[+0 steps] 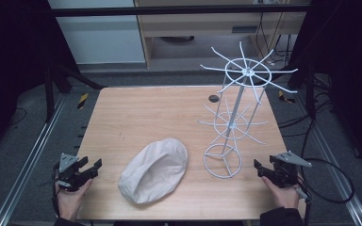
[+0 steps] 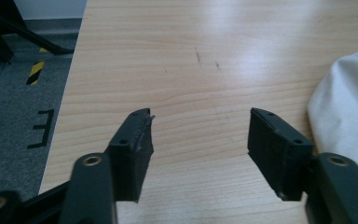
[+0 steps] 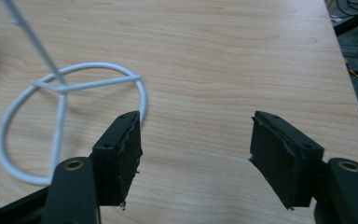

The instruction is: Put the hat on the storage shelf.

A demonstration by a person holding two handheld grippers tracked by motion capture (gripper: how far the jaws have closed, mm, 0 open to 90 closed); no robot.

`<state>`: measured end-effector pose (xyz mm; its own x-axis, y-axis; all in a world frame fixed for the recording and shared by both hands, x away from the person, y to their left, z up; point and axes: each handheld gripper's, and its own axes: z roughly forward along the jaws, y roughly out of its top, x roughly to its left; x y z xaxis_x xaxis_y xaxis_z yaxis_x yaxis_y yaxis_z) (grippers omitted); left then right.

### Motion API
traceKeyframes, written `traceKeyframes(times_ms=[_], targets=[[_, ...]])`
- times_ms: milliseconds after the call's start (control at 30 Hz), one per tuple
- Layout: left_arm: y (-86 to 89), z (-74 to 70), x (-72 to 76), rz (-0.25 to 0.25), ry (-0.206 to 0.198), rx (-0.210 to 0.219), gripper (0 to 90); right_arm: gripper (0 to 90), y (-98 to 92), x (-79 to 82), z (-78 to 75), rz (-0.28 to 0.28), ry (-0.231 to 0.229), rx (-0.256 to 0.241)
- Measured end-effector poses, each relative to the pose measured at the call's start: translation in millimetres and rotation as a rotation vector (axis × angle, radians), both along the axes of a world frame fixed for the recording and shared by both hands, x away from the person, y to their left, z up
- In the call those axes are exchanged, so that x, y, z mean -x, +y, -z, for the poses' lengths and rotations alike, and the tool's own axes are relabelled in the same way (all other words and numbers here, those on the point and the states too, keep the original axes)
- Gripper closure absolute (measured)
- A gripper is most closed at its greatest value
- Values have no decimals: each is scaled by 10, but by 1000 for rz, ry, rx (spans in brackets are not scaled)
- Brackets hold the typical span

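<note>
Black two-jaw left claw, right claw; grey triangular plates, brass-looking rivets, black cables, dark sleeves.

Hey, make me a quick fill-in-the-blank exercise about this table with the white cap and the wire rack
1. The white cap lies on the ____ table.
2. The wire rack stands nearer the ____ gripper.
3. The left gripper has its jaws ____.
4. The rack's base is a ____ shape.

Missing words: wooden; right; open; round
</note>
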<state>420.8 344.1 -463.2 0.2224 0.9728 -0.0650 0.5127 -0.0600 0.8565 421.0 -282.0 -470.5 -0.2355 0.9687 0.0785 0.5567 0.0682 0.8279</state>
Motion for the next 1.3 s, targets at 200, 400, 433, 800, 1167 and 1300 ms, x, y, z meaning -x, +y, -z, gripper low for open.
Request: traceKeyframes(times_ms=[200,400,433,800,1167,1300], targets=[[-106,-150,136,65,-15,11,615,405,115,13,-31,-26,3,41],[-253,-313,252,150,-33,32,754,491,144,41,-78,-35,7,31],[-253,-313,252,150,-33,32,771,491,144,41,-78,-35,7,31],[-541,-570,425,283,-49,42,893,587,131,49,-100,-43,7,33],[-793,-684,536,403,-29,20,900,626,143,37,-94,-56,12,51],[-905,-683,566,449,-12,4,900,615,140,36,-88,-57,15,50]])
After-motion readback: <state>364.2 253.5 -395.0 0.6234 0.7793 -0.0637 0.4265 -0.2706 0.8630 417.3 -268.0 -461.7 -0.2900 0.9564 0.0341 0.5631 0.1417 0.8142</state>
